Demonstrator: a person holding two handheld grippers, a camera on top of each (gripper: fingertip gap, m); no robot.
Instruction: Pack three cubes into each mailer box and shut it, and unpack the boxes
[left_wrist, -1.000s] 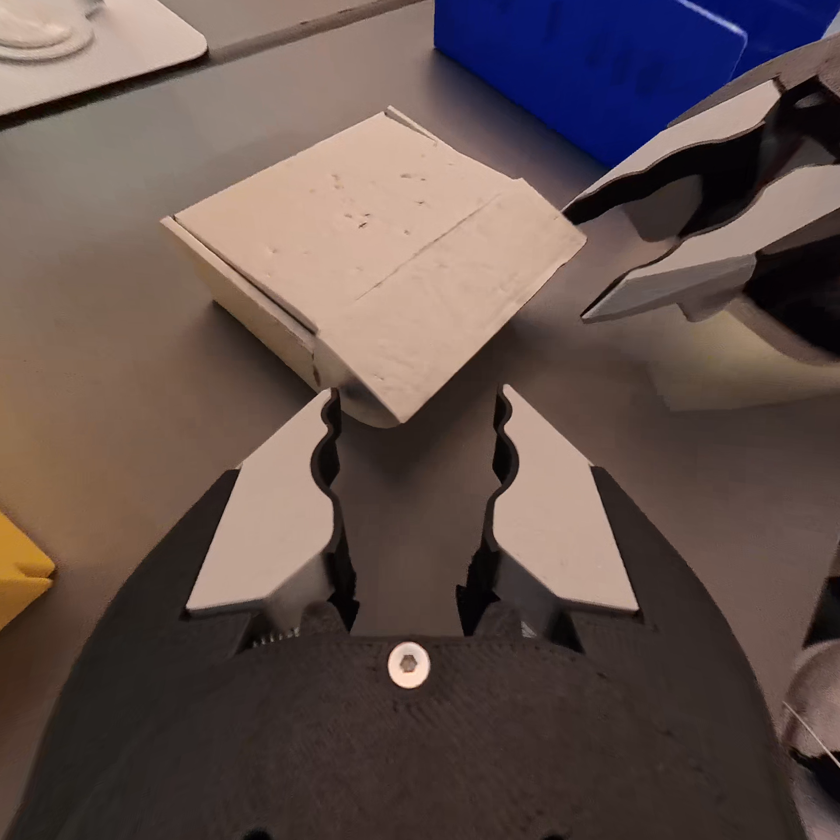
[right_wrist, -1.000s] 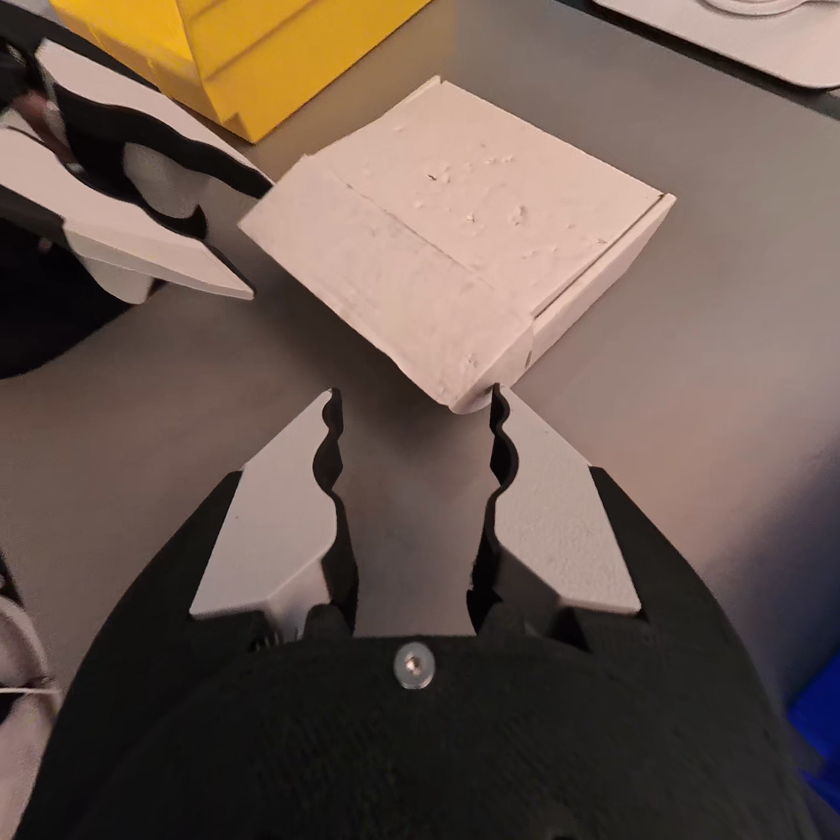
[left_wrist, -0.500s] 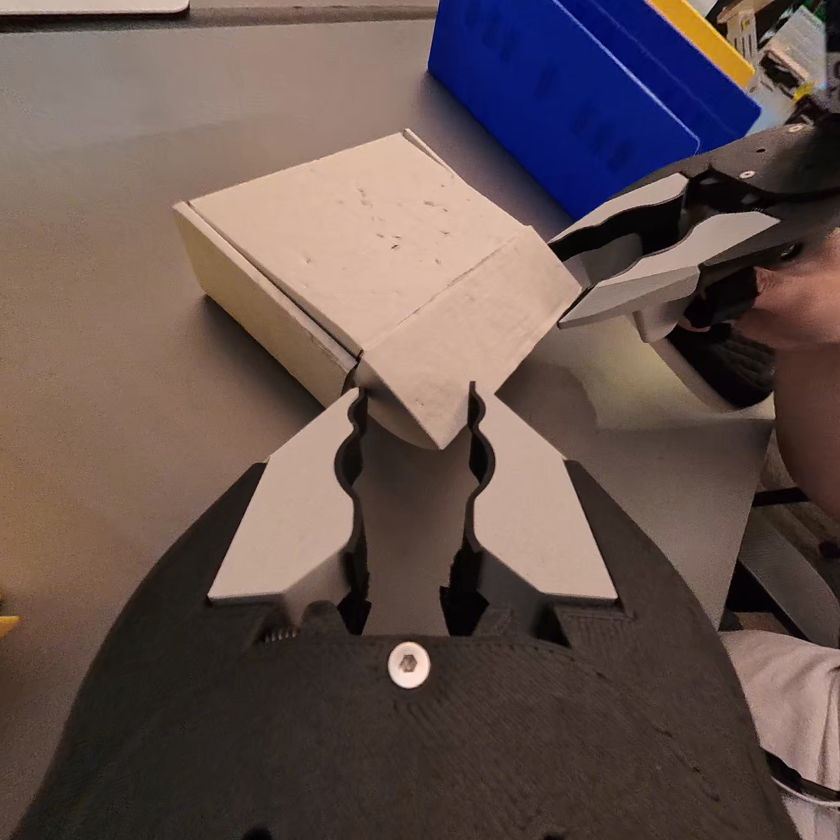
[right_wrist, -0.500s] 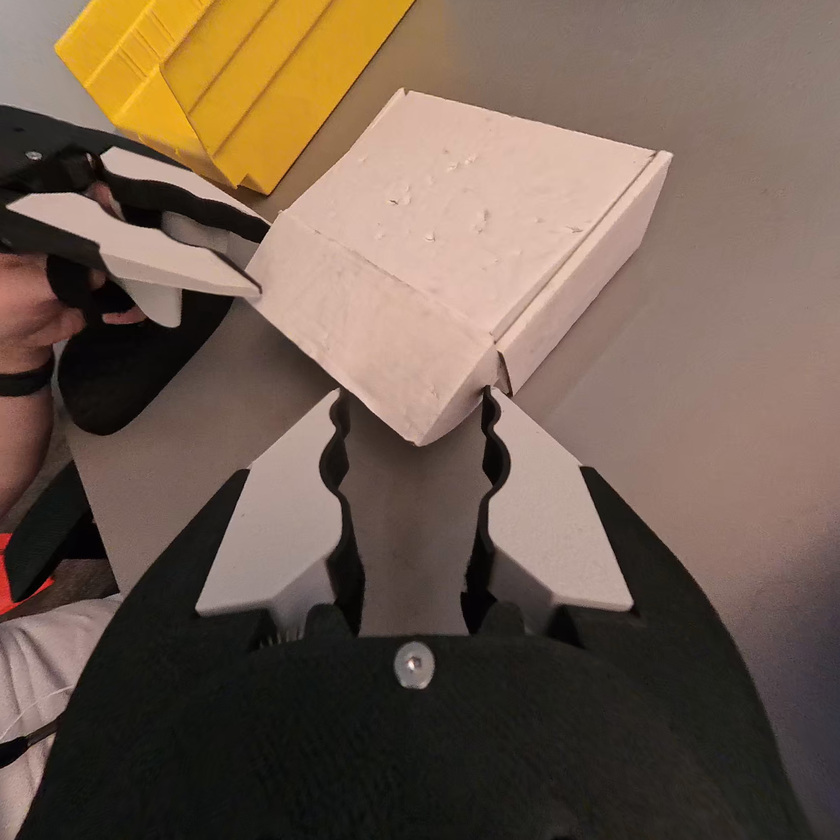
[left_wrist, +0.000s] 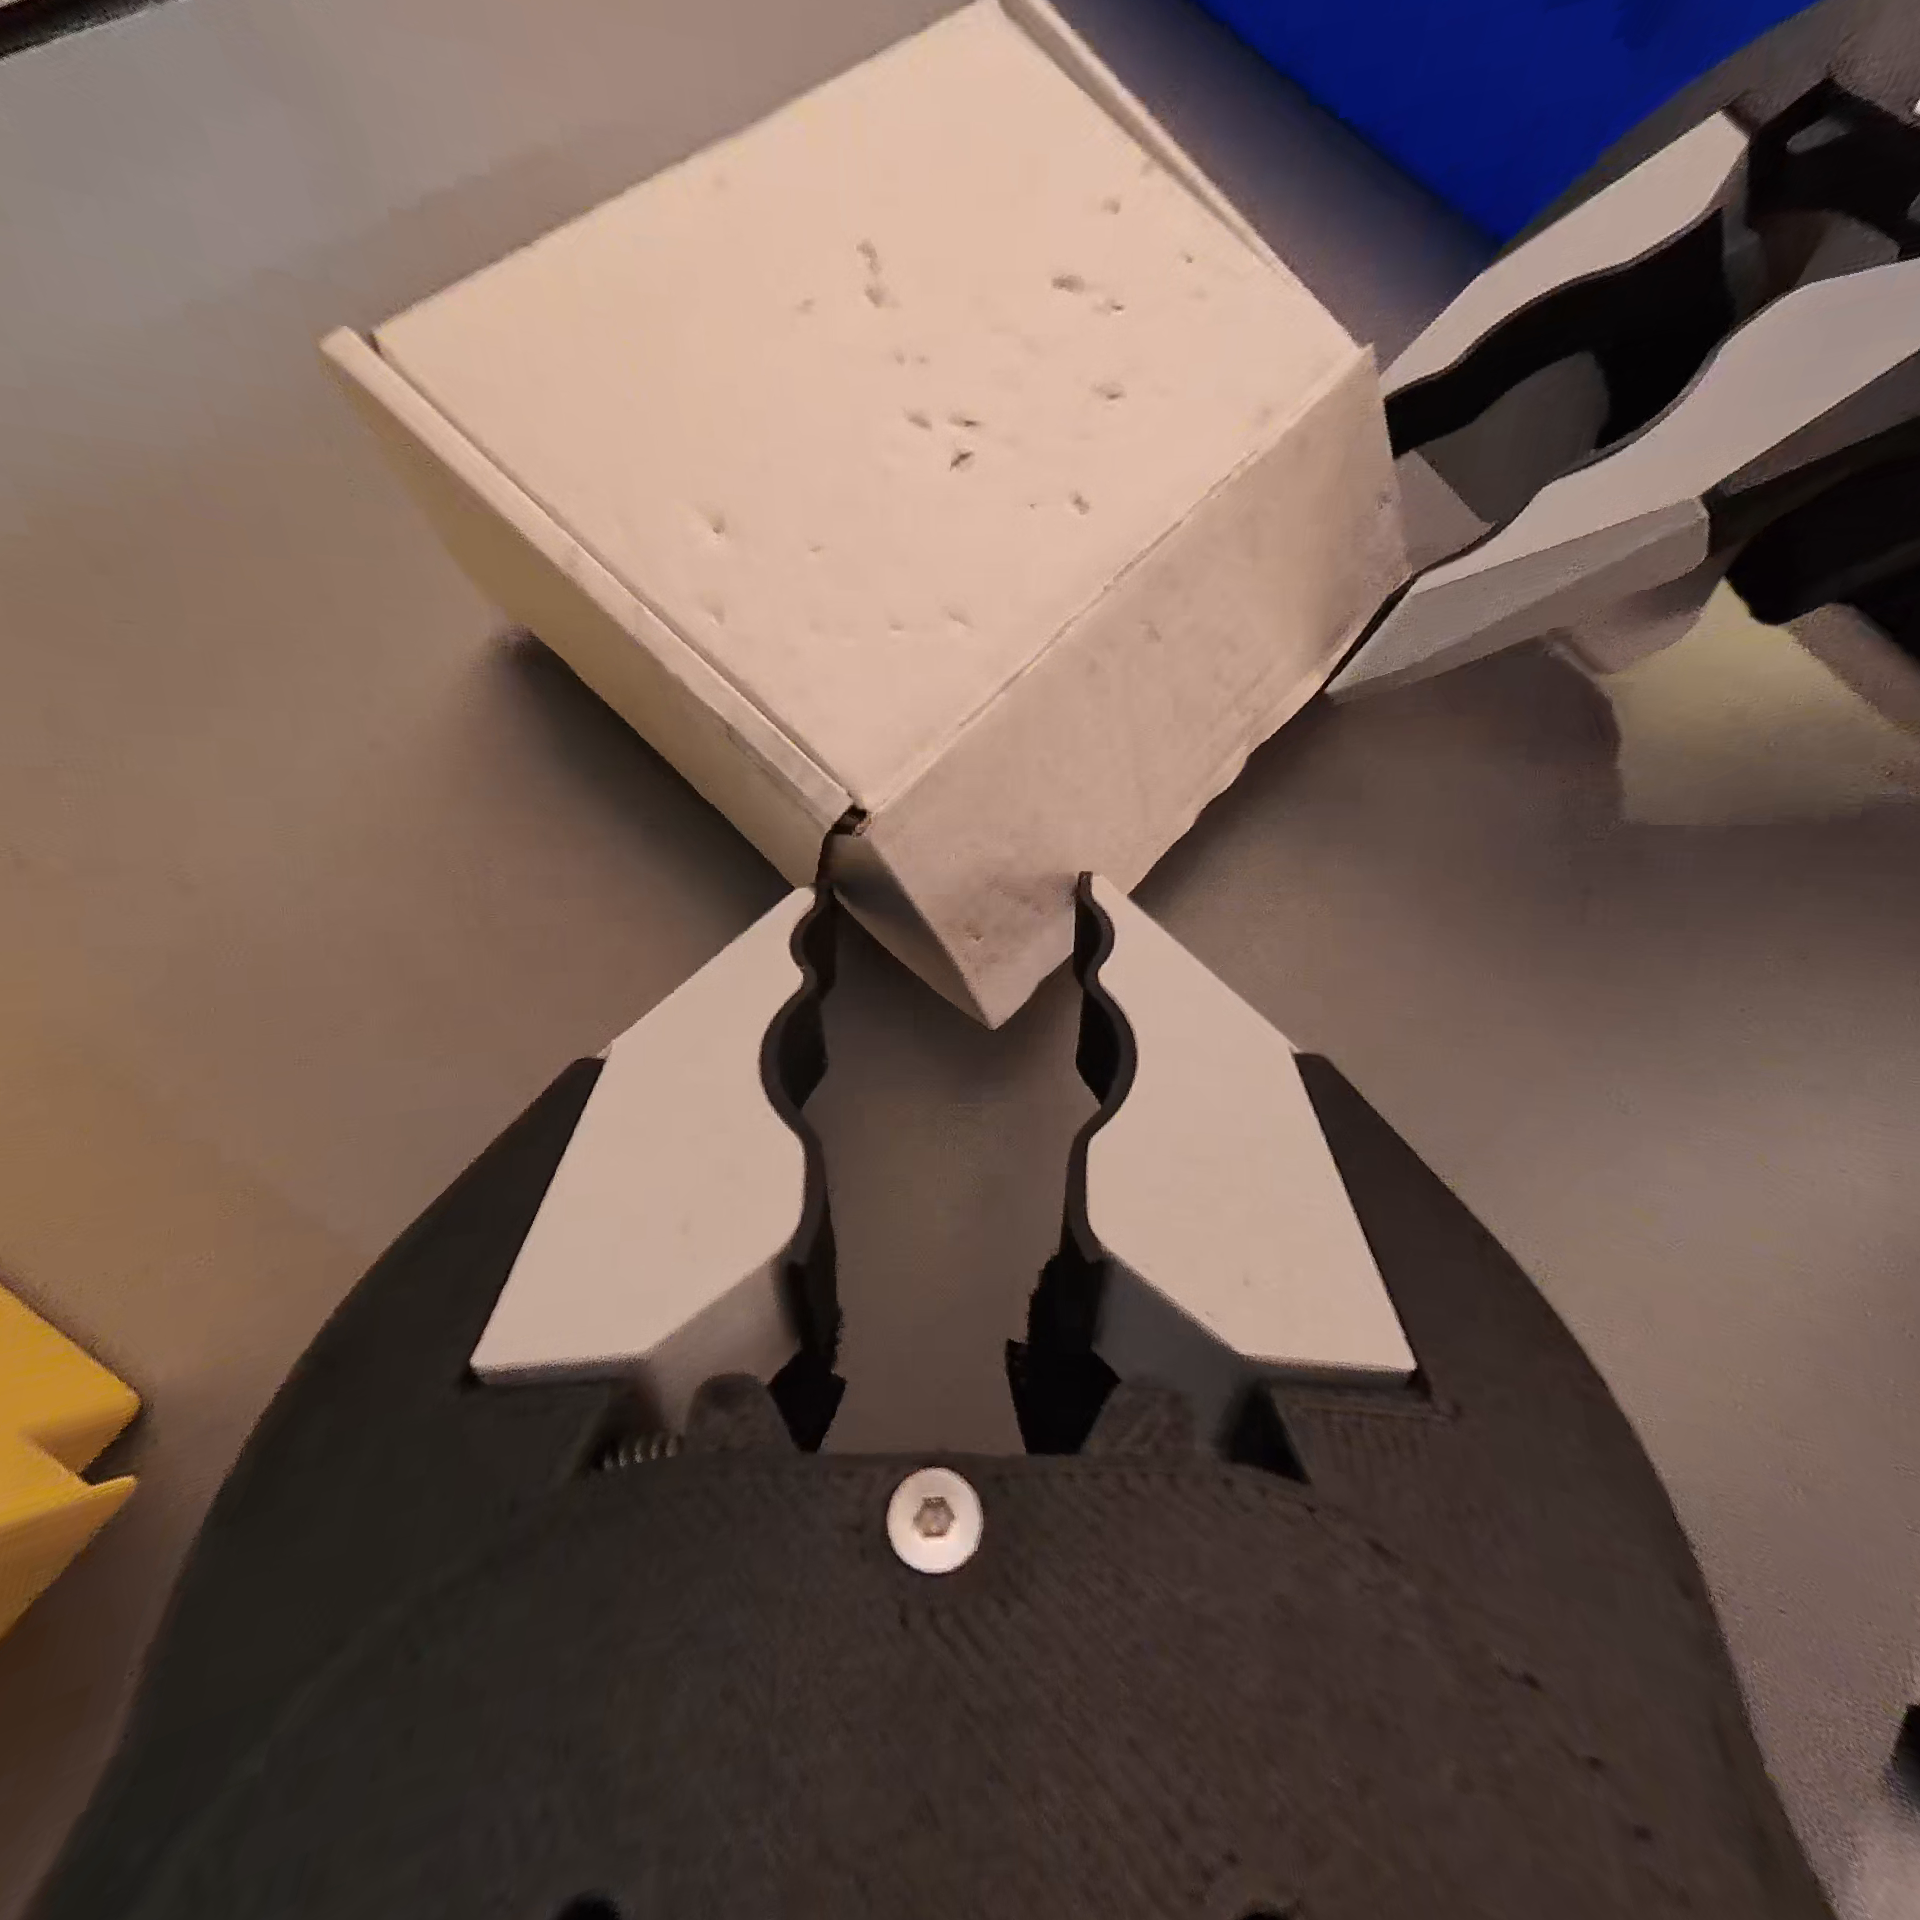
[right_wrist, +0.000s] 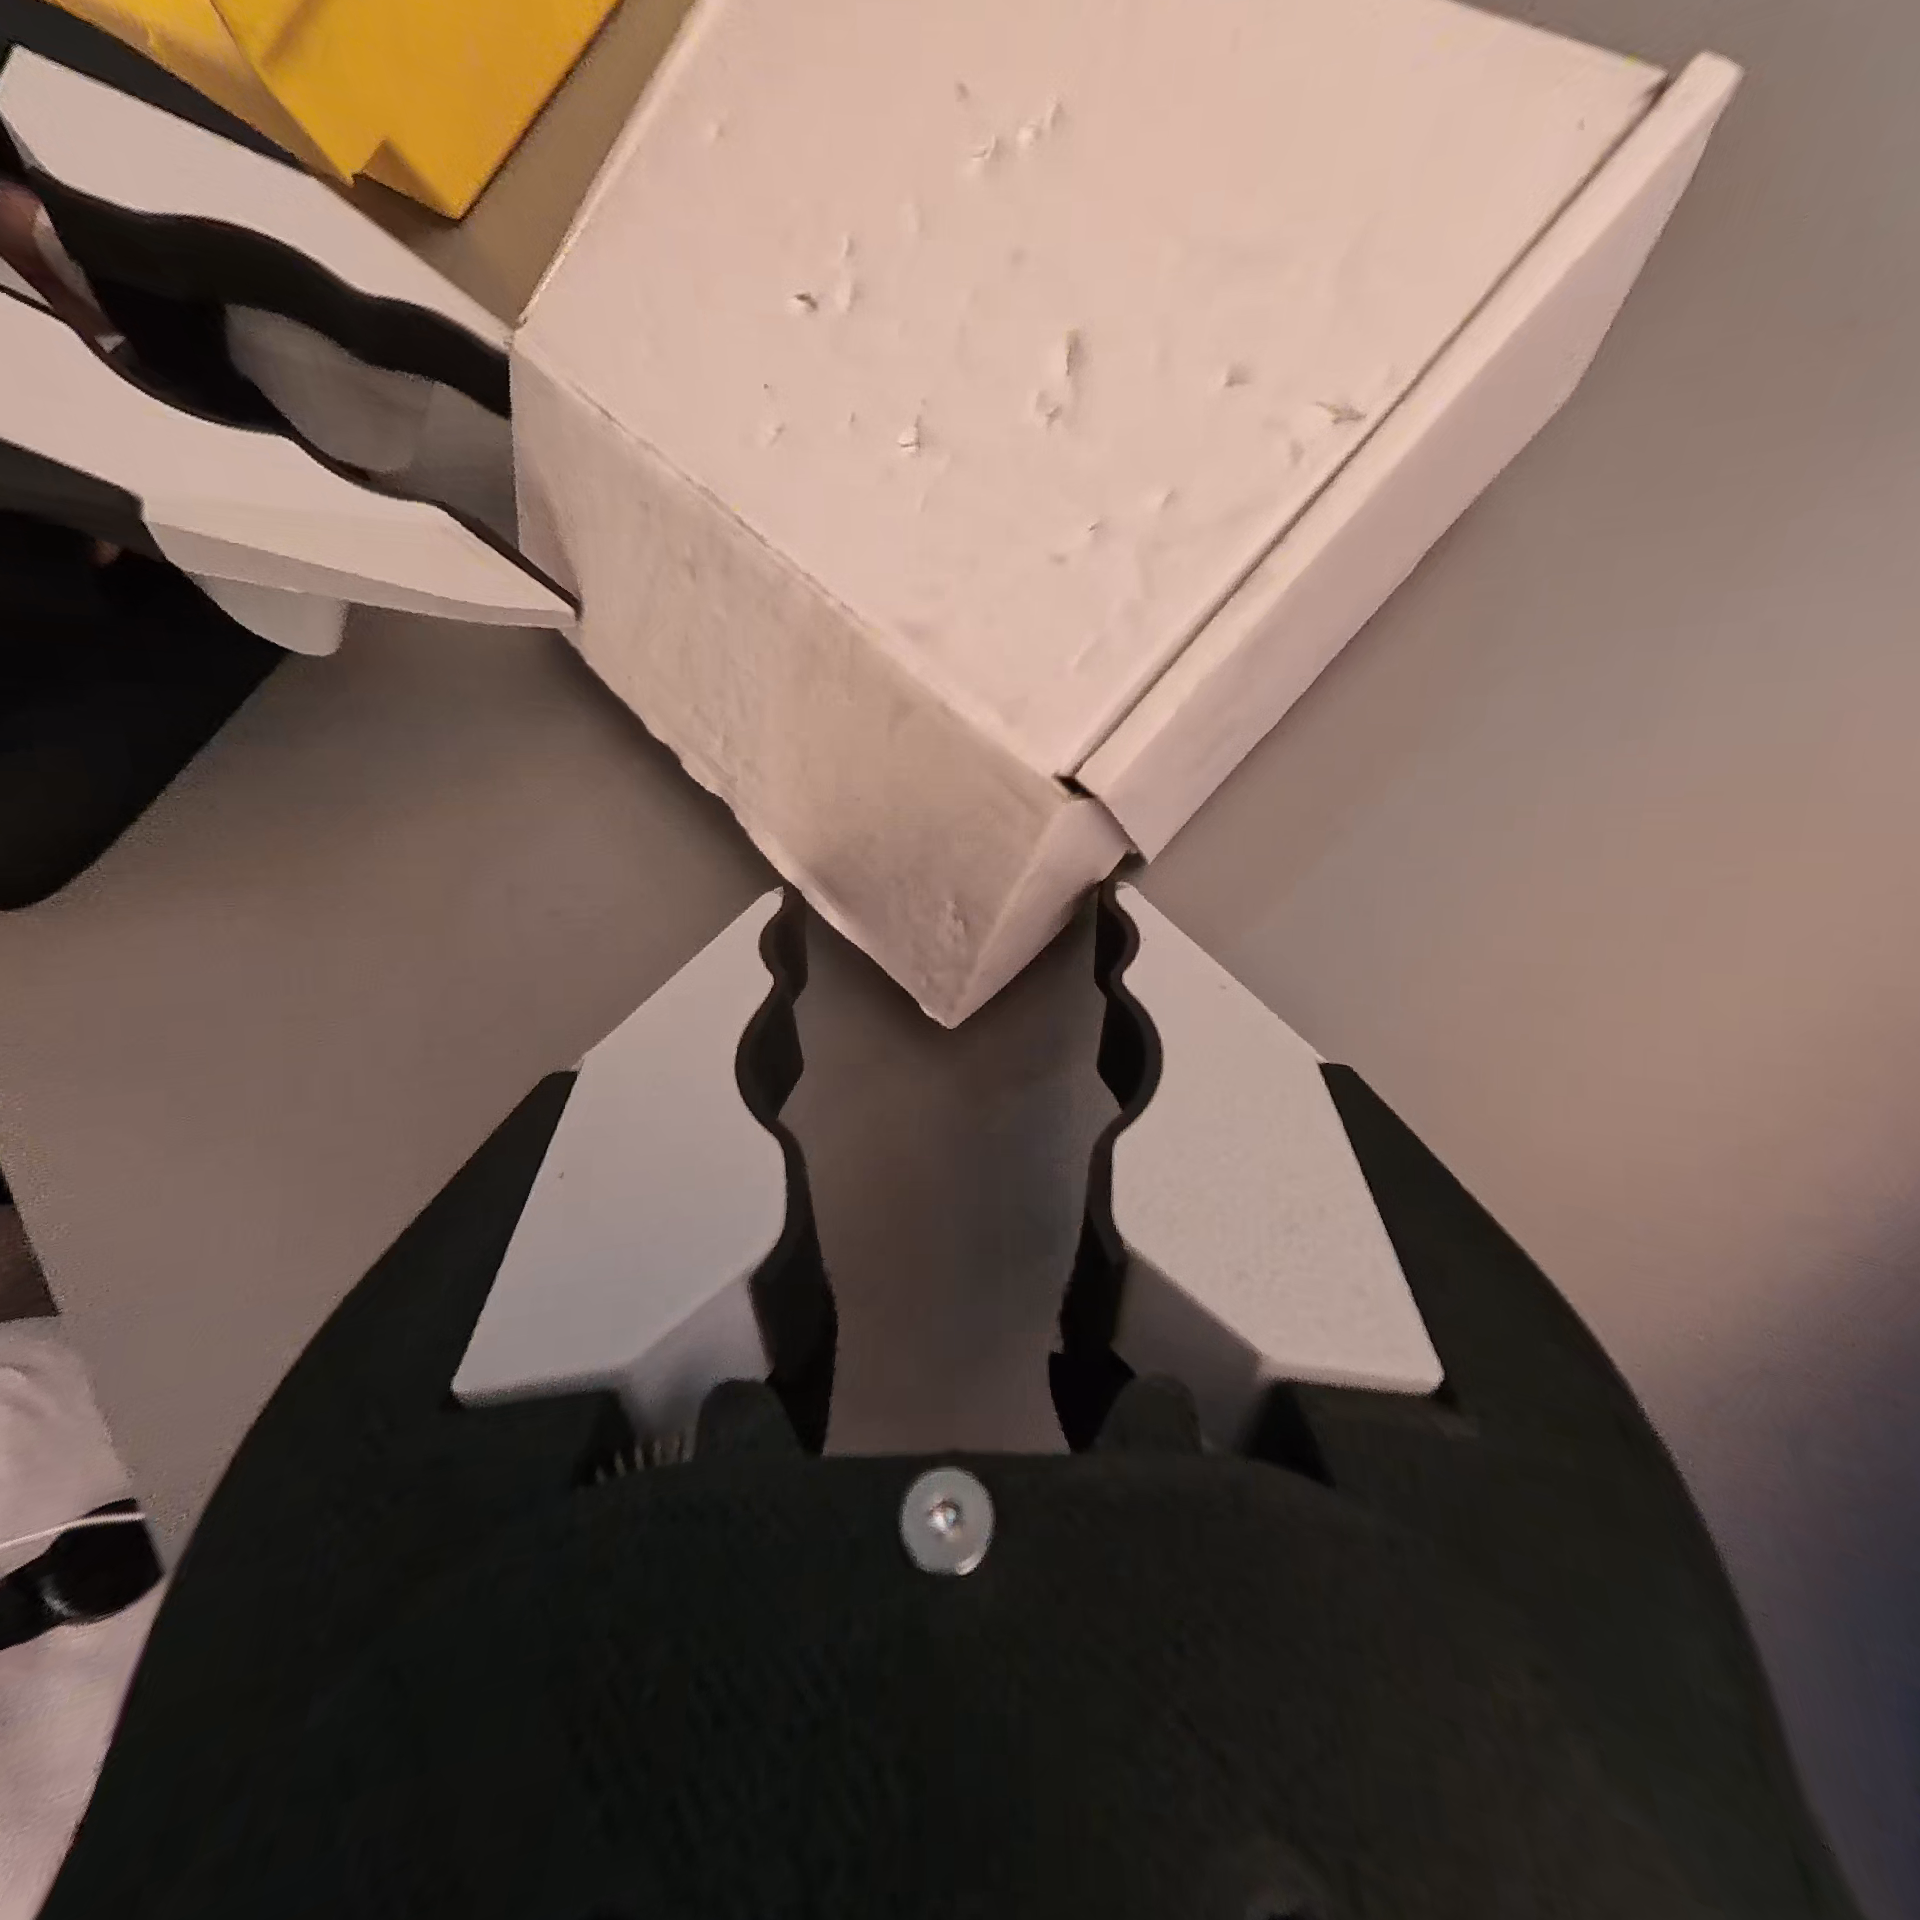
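Left gripper (left_wrist: 951, 894): jaws part-open, straddling 1 front corner of the mailer box (left_wrist: 852, 436), gripping nothing.
Right gripper (right_wrist: 951, 899): same, at the other front corner.
Box: lid down, front flap spanning between both tongs, equally near.

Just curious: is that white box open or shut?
Shut: the mailer box has its lid flat on top and its front flap folded down.

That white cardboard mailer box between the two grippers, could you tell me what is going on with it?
A person works two handheld grippers on the white cardboard mailer box, which sits on the grey table. The left gripper and right gripper each straddle a front corner with jaws open, pressing the front flap down. The lid lies closed.
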